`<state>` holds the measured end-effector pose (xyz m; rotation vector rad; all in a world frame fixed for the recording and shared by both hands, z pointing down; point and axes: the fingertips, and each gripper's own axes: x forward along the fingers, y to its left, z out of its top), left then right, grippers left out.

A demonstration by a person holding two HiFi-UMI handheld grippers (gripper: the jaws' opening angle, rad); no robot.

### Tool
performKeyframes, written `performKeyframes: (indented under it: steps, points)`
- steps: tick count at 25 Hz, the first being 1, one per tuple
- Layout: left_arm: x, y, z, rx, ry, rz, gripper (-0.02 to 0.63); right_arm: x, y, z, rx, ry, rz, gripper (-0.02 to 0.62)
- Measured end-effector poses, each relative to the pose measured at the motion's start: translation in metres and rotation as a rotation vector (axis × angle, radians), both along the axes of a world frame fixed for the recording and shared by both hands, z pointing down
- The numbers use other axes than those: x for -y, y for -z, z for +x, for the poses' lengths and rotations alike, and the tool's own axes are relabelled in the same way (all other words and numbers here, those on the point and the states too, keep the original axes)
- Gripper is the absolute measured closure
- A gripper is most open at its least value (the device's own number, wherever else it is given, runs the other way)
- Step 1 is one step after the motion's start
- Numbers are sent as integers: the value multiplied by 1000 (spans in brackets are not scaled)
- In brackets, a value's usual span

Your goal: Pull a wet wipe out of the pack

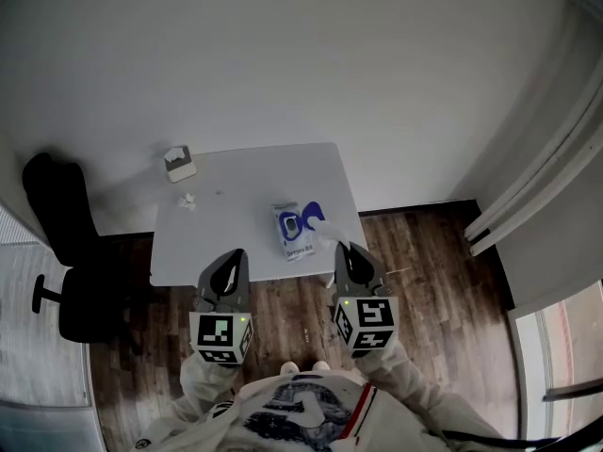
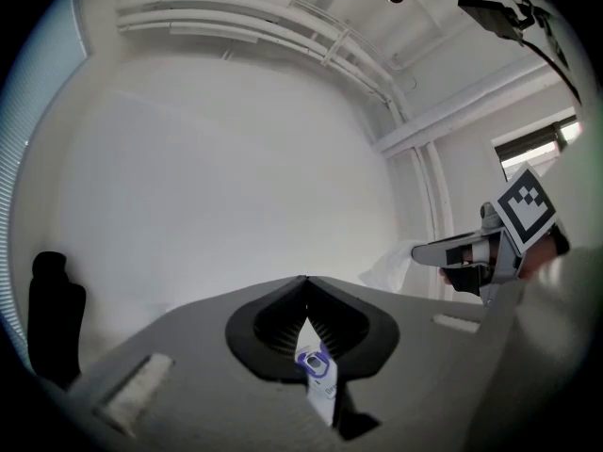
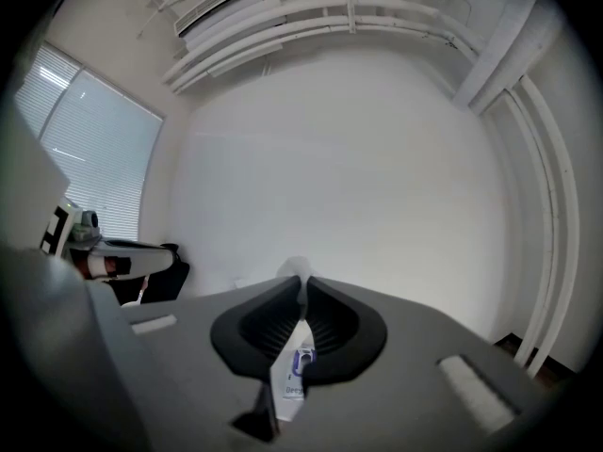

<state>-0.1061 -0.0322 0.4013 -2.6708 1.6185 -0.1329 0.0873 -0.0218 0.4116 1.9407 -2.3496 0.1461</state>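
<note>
head view looks down on a white table [image 1: 247, 172] with the wet wipe pack [image 1: 294, 234] lying flat near its front edge, closer to your right side, its blue lid flipped open. a white wipe [image 1: 329, 233] runs from the pack's opening out to the tips of your right gripper [image 1: 344, 250], which sits just off the table's front edge. whether the wipe's far end is clear of the pack, you cannot tell from above. right gripper view shows that claw pinched tight on the wipe, a tuft of white poking up past the closed tips. your left gripper [image 1: 236, 257] hovers beside the table's front edge, apart from the pack. left gripper view shows its jaws meeting at the tips with nothing caught between them, the pack visible through the gap lower down. at the table's back left stands a small box [image 1: 179, 163], with a crumpled white scrap [image 1: 187, 200] near it. a black chair [image 1: 57, 224] stands left of the table on the wood floor [image 1: 424, 271].
</note>
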Motion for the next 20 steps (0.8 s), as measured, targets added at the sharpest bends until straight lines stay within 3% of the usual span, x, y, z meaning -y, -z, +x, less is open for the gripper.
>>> performKeyframes:
  steps: [20]
  points:
    - [-2,0,40,2,-12,-7,601,-1,-11,40,43,-13,-26,581]
